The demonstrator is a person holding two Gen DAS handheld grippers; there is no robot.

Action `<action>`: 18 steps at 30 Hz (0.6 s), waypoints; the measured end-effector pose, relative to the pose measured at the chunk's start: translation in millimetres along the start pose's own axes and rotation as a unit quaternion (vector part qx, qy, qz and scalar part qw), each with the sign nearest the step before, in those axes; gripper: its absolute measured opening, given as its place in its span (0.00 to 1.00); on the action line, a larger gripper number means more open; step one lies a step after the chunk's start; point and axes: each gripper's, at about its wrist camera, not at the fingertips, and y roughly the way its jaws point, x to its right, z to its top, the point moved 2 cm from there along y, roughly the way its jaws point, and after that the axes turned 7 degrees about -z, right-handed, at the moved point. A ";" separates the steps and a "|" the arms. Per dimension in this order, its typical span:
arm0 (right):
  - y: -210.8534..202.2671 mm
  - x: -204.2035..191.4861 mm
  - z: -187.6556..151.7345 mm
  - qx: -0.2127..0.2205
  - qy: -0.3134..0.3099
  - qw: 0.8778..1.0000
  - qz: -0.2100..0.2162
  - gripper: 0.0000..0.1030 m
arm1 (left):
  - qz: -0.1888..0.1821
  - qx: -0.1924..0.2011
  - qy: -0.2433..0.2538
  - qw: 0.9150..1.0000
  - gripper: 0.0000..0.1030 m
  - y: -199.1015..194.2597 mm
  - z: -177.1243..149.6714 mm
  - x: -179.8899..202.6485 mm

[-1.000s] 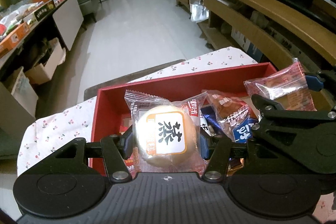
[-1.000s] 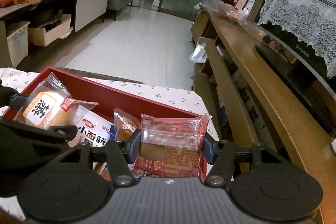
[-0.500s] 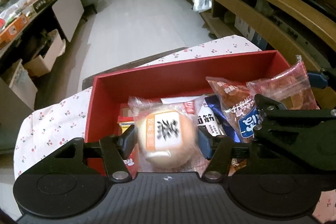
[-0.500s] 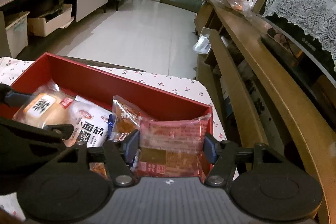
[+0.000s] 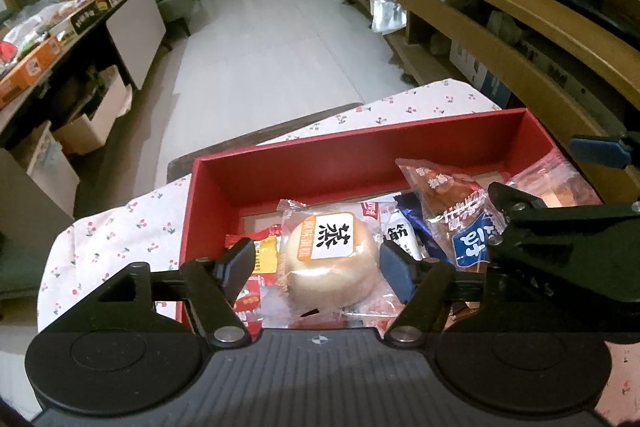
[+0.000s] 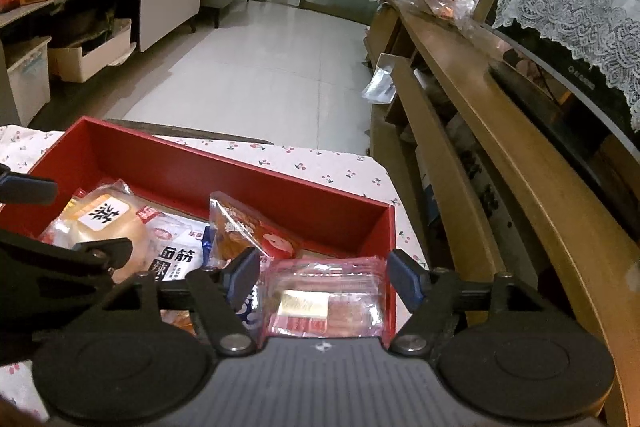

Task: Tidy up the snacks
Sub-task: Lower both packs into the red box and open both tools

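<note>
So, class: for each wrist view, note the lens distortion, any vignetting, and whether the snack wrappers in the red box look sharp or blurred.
Left wrist view: fisheye bends the brown wooden shelf, corners go black, and the round bun in its clear wrapper is sharp, with slight glare. Right wrist view: the same bowing and dark corners; the flat pink-wrapped snack in the red cardboard box looks softer, its label unreadable.

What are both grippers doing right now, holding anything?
Left gripper: open, jaws just widened off the round wrapped bun, now lying in the red box.
Right gripper: open, jaws just released the pink clear-wrapped snack packet.
</note>
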 end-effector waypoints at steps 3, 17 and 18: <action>-4.9 1.2 0.1 0.002 0.005 1.000 0.000 0.85 | -0.004 0.005 -0.002 1.000 0.76 -4.6 0.3 -0.4; -38.4 16.6 -0.6 0.021 0.035 0.999 0.009 0.85 | -0.017 0.032 -0.001 0.999 0.81 -35.8 -3.2 3.2; -42.0 18.0 -1.6 0.022 0.038 0.999 0.010 0.85 | -0.019 0.034 -0.001 0.999 0.82 -38.9 -4.1 3.8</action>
